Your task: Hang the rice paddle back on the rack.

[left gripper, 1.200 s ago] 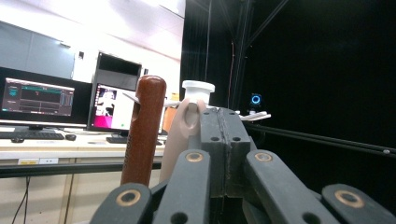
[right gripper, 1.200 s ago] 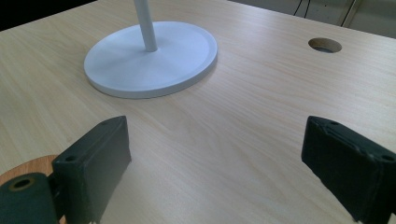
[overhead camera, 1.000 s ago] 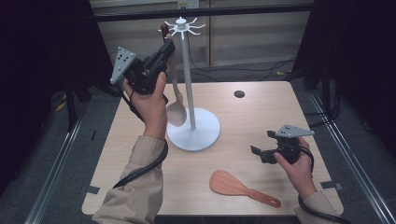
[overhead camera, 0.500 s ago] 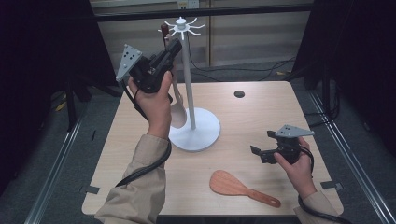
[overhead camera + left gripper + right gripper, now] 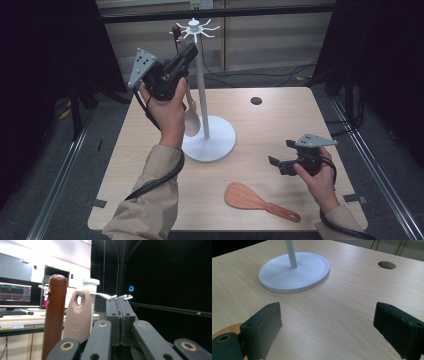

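By the stand's hooks (image 5: 196, 27), left gripper (image 5: 184, 56) raised, shut

Beige spoon (image 5: 191, 116) hanging on white rack (image 5: 202, 85)

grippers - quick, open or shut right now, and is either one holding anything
Left gripper: shut, nothing between the jaws, up by the top of the white stand.
Right gripper: open and empty, low over the table.

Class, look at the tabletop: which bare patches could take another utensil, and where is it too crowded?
Free: the far right corner beyond the cable hole, and the near left corner left of the sleeve. Crowded: around the stand base, the left gripper and the wooden spatula.
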### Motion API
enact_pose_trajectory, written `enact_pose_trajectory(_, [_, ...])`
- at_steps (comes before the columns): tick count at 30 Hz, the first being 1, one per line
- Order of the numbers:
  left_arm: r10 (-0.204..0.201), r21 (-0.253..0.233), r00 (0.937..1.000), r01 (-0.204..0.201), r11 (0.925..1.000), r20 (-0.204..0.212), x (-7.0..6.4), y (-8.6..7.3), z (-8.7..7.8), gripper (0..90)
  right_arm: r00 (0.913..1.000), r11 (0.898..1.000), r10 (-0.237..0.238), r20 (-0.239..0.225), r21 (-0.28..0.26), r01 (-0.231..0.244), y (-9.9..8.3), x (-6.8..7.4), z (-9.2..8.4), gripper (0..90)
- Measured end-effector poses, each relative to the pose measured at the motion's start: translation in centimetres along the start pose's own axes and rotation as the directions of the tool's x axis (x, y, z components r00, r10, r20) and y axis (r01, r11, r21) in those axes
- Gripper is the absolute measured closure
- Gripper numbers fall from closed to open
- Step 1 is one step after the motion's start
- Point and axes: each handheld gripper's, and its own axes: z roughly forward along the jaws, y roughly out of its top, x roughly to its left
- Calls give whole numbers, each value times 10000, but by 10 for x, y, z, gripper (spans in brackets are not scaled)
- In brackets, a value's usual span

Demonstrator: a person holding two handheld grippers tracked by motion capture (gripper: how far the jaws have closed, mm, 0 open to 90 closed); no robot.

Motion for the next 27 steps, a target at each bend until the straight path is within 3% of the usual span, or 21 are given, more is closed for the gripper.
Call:
enact_pose_trajectory(15, [-125, 451, 9999, 120, 9989, 107, 1, -28, -23, 751, 9991, 9988, -350, -226, 337, 358, -6, 7, 3, 73])
enact_pose_trajectory(27, [-688, 651, 9975, 676, 9956, 161, 3, -53, -41, 697, 9993, 9981, -320, -186, 511, 330, -11, 12, -1, 72])
